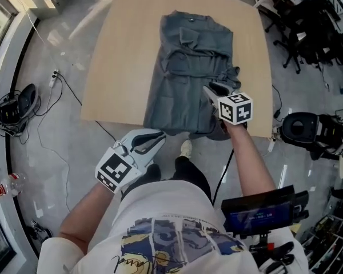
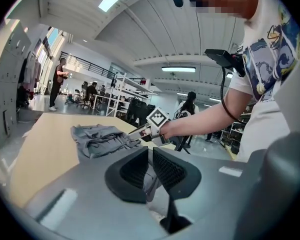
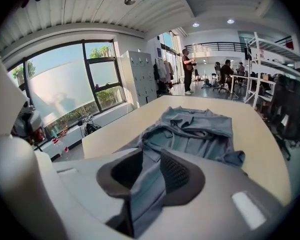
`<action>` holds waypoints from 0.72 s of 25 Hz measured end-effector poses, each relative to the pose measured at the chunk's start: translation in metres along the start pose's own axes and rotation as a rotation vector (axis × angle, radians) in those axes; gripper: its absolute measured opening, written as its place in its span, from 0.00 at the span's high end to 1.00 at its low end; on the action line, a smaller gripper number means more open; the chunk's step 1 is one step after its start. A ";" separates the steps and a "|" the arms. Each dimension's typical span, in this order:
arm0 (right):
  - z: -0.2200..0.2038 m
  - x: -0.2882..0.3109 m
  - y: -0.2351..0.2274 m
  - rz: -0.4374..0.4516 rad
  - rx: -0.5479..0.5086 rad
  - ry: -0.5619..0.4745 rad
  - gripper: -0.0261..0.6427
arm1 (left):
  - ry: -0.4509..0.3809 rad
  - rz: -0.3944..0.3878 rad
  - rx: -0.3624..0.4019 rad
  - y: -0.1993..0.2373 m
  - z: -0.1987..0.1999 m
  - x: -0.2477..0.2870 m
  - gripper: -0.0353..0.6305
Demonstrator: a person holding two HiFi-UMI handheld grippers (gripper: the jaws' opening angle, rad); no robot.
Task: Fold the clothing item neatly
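First, right tool (image 3: 152, 158): clenched on a band of grey cloth, which rises from the garment and runs between its pads in the right gripper view.
Left tool (image 2: 150, 156): jaws almost together, with a thin fold of the same grey cloth pinched between them.
Hard to make out: in the head view the left tool's white casing covers the spot where its pads meet the cloth. The right tool and its marker cube (image 1: 235, 108) hide the garment's lower right corner.
Cut off: the surface's far edge runs out of the top of the head view, and its upper left corner is smeared by blur.
Garment (image 1: 188, 67): grey and partly folded, it lies on the pale wooden surface (image 1: 117, 67) in the upper middle of the head view. Bunched folds cross its upper half.
Long axis: it runs top to bottom in the head view. The end that seems to be the collar is toward the top, and the hem is at the bottom, at the surface's near edge.
Tool places: the left tool is at the garment's lower left corner, just off the surface's near edge. The right tool is over the garment's lower right part.
Beyond: dark office chairs (image 1: 308, 21) stand on the floor at the upper right.
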State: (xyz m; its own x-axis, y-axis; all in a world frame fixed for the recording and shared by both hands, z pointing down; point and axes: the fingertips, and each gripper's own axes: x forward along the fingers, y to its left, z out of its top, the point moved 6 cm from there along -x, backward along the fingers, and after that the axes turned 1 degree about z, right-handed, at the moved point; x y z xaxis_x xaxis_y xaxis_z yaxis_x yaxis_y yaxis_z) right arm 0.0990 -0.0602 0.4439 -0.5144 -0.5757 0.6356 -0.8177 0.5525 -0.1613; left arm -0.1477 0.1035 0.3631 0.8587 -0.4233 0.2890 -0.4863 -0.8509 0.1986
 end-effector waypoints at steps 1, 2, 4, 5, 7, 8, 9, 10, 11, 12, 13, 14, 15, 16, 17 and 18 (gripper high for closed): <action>-0.007 -0.012 0.002 -0.004 -0.006 0.000 0.81 | 0.006 -0.006 0.001 -0.002 -0.003 0.003 0.89; -0.014 -0.024 0.003 -0.010 -0.011 0.001 0.81 | 0.011 -0.009 0.002 -0.004 -0.005 0.006 0.89; -0.029 -0.044 0.001 -0.022 -0.009 -0.001 0.81 | 0.027 -0.009 0.004 -0.009 -0.008 0.015 0.89; -0.038 -0.055 -0.001 -0.031 0.003 -0.005 0.81 | 0.037 -0.008 0.005 -0.013 -0.009 0.019 0.89; -0.056 -0.076 -0.006 -0.047 0.035 -0.019 0.81 | 0.049 -0.008 0.011 -0.024 -0.009 0.028 0.89; -0.065 -0.087 -0.008 -0.052 0.048 -0.030 0.81 | 0.054 -0.007 0.012 -0.030 -0.010 0.032 0.89; -0.074 -0.098 -0.007 -0.056 0.056 -0.042 0.81 | 0.063 -0.003 0.011 -0.037 -0.012 0.035 0.89; -0.084 -0.107 -0.006 -0.057 0.062 -0.054 0.81 | 0.074 0.004 0.011 -0.043 -0.016 0.037 0.89; -0.096 -0.115 -0.003 -0.054 0.066 -0.061 0.81 | 0.087 0.014 0.010 -0.050 -0.021 0.038 0.89; -0.109 -0.123 0.001 -0.048 0.067 -0.063 0.81 | 0.101 0.026 0.005 -0.056 -0.028 0.039 0.89; -0.124 -0.129 0.006 -0.037 0.064 -0.056 0.81 | 0.113 0.039 -0.004 -0.064 -0.036 0.039 0.89; -0.141 -0.135 0.011 -0.025 0.057 -0.042 0.81 | 0.123 0.049 -0.014 -0.071 -0.043 0.040 0.89; -0.159 -0.139 0.015 -0.012 0.052 -0.024 0.81 | 0.130 0.058 -0.022 -0.078 -0.050 0.041 0.89; -0.177 -0.142 0.019 0.002 0.054 -0.005 0.81 | 0.139 0.066 -0.028 -0.085 -0.058 0.042 0.89; -0.195 -0.145 0.023 0.016 0.061 0.012 0.81 | 0.154 0.075 -0.034 -0.091 -0.066 0.043 0.89; -0.213 -0.146 0.026 0.029 0.070 0.028 0.81 | 0.171 0.086 -0.040 -0.097 -0.074 0.043 0.89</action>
State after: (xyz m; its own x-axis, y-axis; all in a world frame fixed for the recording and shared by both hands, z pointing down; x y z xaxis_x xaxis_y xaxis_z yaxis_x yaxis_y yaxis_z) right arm 0.2081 0.1665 0.5073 -0.5317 -0.5419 0.6509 -0.8189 0.5248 -0.2321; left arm -0.0755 0.1911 0.4257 0.7754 -0.4322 0.4605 -0.5659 -0.7992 0.2028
